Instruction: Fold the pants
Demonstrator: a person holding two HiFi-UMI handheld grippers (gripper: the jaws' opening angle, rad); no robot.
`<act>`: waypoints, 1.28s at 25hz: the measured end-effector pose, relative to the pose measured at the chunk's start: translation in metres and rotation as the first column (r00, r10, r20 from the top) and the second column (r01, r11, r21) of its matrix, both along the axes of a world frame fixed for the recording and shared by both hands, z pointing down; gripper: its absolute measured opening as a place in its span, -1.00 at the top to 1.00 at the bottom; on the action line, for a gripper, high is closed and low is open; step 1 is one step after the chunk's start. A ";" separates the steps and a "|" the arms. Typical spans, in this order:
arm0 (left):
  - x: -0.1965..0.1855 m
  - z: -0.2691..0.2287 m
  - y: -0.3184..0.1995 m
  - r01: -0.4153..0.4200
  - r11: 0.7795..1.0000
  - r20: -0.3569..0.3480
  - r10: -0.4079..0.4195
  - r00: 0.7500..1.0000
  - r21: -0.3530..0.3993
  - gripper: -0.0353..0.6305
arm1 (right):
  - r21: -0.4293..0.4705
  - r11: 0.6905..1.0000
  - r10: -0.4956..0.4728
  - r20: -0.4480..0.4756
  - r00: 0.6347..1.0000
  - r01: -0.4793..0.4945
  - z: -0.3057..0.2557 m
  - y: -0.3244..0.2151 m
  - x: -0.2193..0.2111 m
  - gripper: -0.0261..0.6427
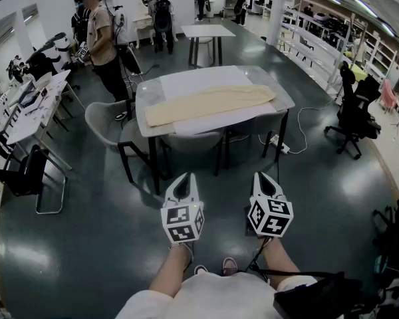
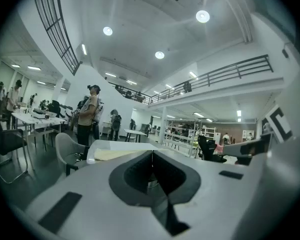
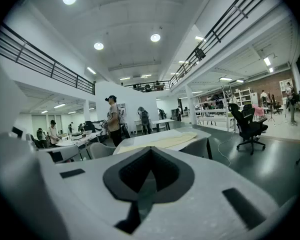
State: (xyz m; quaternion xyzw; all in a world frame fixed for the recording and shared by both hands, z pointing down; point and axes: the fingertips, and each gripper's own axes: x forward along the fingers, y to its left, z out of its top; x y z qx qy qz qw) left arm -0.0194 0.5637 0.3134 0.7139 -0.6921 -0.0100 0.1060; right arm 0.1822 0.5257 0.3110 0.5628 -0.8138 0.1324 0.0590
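Note:
Long cream pants (image 1: 209,103) lie flat, stretched lengthwise across a white-topped table (image 1: 186,80) well ahead of me. They also show in the left gripper view, pants (image 2: 112,154), and in the right gripper view, pants (image 3: 165,140). My left gripper (image 1: 183,179) and right gripper (image 1: 263,178) hang side by side over the dark floor, well short of the table. Both point toward it. In each gripper view the jaws meet in a thin line, left gripper (image 2: 152,155) and right gripper (image 3: 150,152), with nothing between them.
A grey chair (image 1: 105,121) stands at the table's left and another chair (image 1: 193,141) is tucked under its near side. A person (image 1: 103,42) stands behind at the left. Cluttered desks (image 1: 33,105) line the left, a black office chair (image 1: 352,115) the right. A cable (image 1: 282,148) lies on the floor.

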 end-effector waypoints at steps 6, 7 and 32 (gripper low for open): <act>0.000 0.000 0.006 -0.008 1.000 0.010 0.008 1.000 0.005 0.87 | 0.007 1.000 0.006 -0.003 1.000 -0.006 0.000 0.008 0.000 0.95; -0.001 -0.001 0.008 -0.010 1.000 0.010 0.010 1.000 0.005 0.87 | 0.006 1.000 0.006 -0.002 1.000 -0.006 0.000 0.009 0.000 0.95; -0.009 0.039 -0.136 -0.028 0.997 -0.014 0.027 1.000 -0.070 0.87 | -0.081 0.995 0.070 0.062 0.996 -0.065 0.031 -0.133 0.001 0.94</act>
